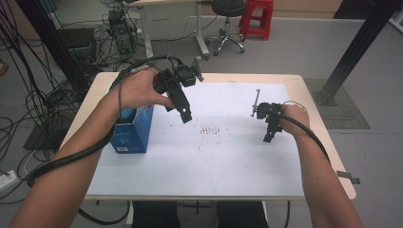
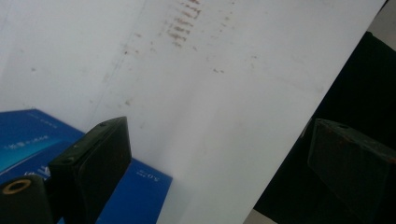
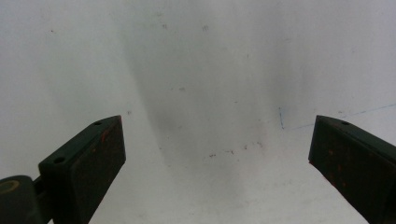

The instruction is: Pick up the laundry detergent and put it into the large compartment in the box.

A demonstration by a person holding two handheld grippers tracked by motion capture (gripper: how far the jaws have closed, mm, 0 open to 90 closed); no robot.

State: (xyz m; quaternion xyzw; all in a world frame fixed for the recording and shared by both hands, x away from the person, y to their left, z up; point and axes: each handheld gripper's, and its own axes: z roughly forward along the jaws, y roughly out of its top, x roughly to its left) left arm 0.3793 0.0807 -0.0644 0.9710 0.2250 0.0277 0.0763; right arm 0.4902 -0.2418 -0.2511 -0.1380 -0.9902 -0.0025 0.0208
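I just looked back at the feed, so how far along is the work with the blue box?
Nothing looks done: the blue box stands upright at the table's left edge. In hand: the left gripper hangs open just beside it. The right gripper waits open over bare white surface. Grasping the box remains.

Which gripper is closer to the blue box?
The left. The left gripper hangs open just above and beside the blue box at the table's left edge. The right gripper is open too, far across the white table, pointing down at bare surface.
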